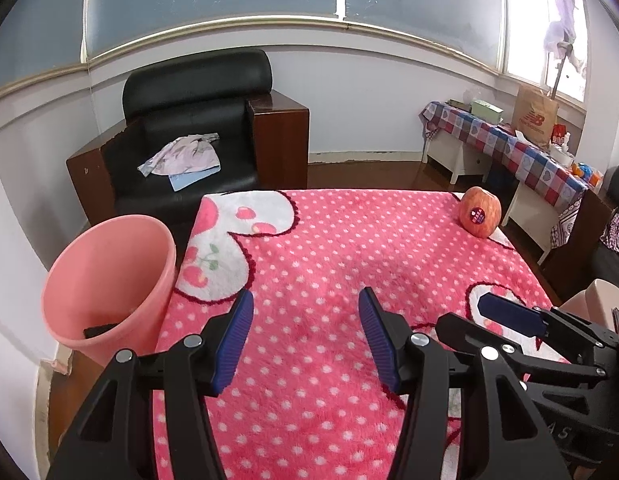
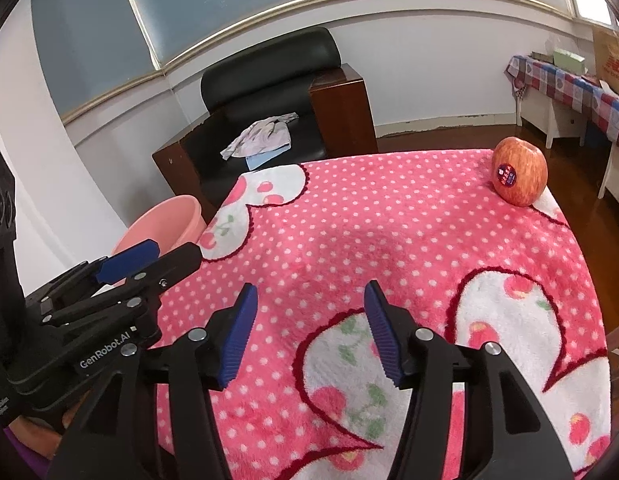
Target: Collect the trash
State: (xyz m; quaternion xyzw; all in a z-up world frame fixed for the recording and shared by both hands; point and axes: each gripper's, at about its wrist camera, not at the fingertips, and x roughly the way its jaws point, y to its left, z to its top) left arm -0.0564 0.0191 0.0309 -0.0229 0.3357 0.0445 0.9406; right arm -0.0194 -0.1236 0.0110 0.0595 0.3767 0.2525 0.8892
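Pink bin [image 1: 109, 284]: beside the desk's [image 1: 329, 248] left edge; only the left wrist view shows its inside, holding a dark scrap [image 1: 101, 329]. Apple [image 2: 519, 171]: far right corner of the desk. Left hand-held gripper [image 1: 305, 336] and right hand-held gripper [image 2: 311, 330]: both released, empty, over the polka-dot blanket [image 2: 369, 240].

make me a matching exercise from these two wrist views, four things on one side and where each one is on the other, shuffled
Things:
1. apple
2. pink bin
3. crumpled cloth
4. brown paper bag

Places:
A. on the seat of the black armchair
B. on the far right corner of the pink dotted blanket
C. on the side table with the checked cover
D. beside the left edge of the blanket-covered table

Pairs: 1-B, 2-D, 3-A, 4-C
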